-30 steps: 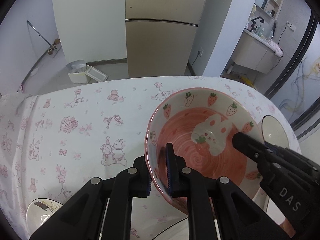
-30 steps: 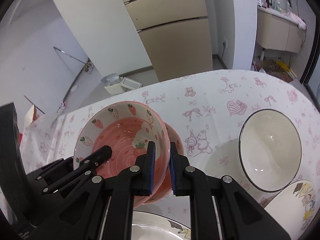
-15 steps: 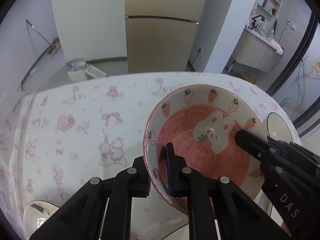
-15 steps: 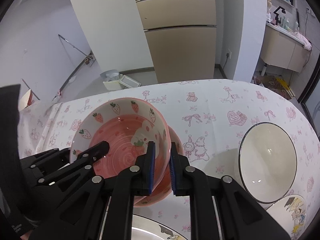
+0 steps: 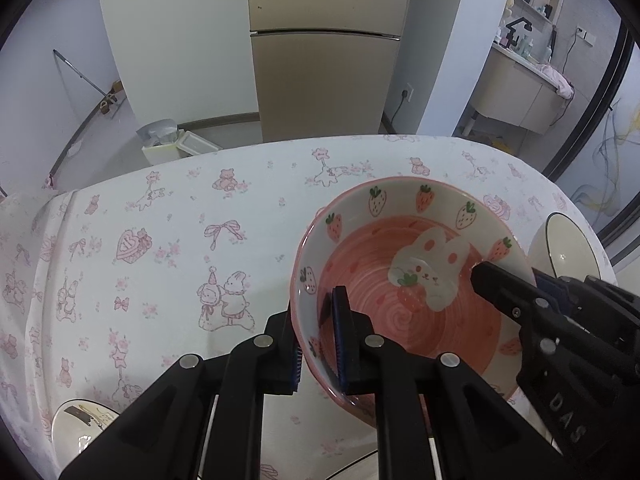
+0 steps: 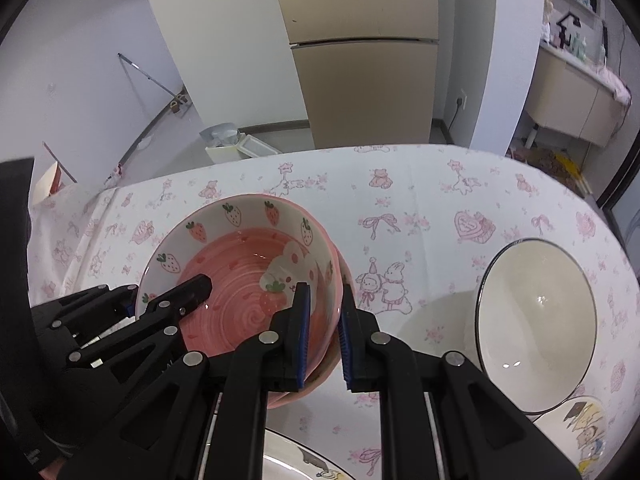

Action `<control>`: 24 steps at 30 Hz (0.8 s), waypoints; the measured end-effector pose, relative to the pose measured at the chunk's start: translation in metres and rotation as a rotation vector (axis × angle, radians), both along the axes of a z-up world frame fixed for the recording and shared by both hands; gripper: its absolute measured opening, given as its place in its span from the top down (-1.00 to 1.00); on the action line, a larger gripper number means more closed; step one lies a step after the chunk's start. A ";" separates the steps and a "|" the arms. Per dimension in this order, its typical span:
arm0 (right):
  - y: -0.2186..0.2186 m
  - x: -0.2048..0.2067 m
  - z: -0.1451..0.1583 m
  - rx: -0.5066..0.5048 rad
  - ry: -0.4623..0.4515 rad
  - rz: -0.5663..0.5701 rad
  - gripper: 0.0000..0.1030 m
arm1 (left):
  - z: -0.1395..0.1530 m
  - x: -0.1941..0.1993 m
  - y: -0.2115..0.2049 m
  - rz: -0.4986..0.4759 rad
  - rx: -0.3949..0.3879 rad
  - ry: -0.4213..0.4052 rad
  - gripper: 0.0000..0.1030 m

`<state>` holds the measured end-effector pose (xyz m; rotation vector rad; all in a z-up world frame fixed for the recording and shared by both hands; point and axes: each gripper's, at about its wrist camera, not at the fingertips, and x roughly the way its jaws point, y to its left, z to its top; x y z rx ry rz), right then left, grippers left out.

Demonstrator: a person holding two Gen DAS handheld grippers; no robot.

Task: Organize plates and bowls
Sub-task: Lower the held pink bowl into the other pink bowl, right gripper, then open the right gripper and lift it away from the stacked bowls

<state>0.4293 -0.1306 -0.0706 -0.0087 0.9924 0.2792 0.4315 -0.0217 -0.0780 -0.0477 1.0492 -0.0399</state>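
We clamp both our left claw (image 5: 318, 334) and "DAS"-marked right claw (image 6: 323, 330) on the strawberry bowl's (image 5: 404, 264) opposite rims.

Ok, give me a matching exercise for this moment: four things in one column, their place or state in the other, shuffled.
Things:
1. strawberry bowl
2. white bowl
3. cartoon plate
4. fridge

Place or state:
A. stands beyond the table
B. empty, resting on the table
C. clamped at the rim by the left gripper and the right gripper
D. lower right of the right wrist view, partly cut off

Pairs: 1-C, 2-B, 3-D, 4-A
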 end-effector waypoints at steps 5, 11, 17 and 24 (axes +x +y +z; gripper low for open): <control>0.000 -0.004 0.000 -0.013 -0.039 0.066 0.67 | -0.002 0.001 0.001 -0.011 -0.009 0.002 0.75; 0.002 -0.007 -0.001 -0.036 -0.098 0.099 0.67 | -0.003 0.001 0.001 -0.014 -0.003 -0.001 0.75; 0.001 -0.010 -0.004 -0.040 -0.169 0.122 0.68 | -0.004 0.000 -0.003 -0.018 0.012 -0.006 0.75; -0.008 -0.004 -0.007 -0.016 -0.173 0.070 0.80 | -0.004 0.001 0.000 -0.011 -0.006 -0.006 0.74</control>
